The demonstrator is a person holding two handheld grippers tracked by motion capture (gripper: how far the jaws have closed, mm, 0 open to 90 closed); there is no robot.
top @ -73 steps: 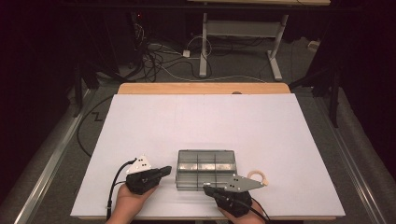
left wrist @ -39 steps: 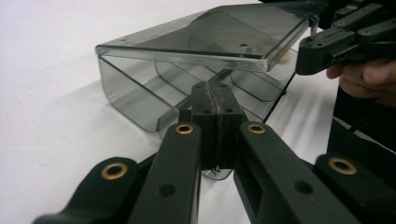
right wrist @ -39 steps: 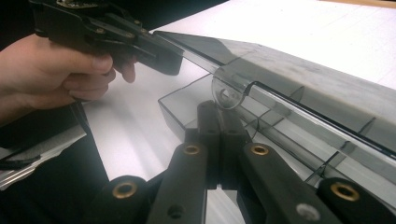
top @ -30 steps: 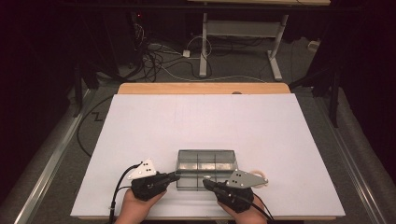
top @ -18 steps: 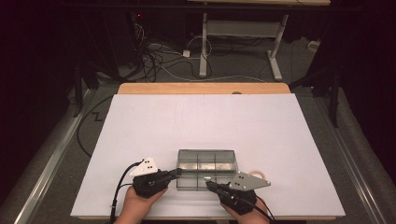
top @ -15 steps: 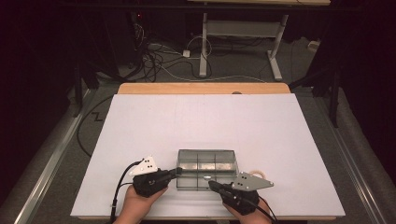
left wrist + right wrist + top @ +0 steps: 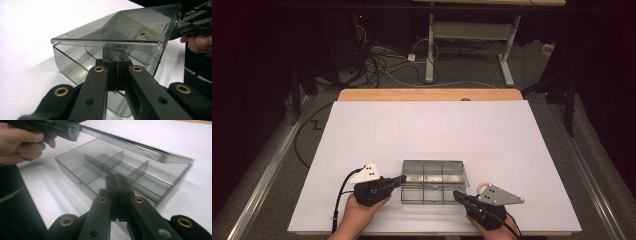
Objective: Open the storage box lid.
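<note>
We hold our left gripper (image 7: 401, 179) with its jaws pressed together, its tips under the raised lid (image 7: 130, 30) of a clear compartment box (image 7: 432, 181) at the box's left end. Our right gripper (image 7: 457, 195) also has its jaws closed on nothing, tips just beside the box's near right corner. The box sits near the front edge of the white desk (image 7: 427, 125), about midway along it, its lid tilted up from the tray.
</note>
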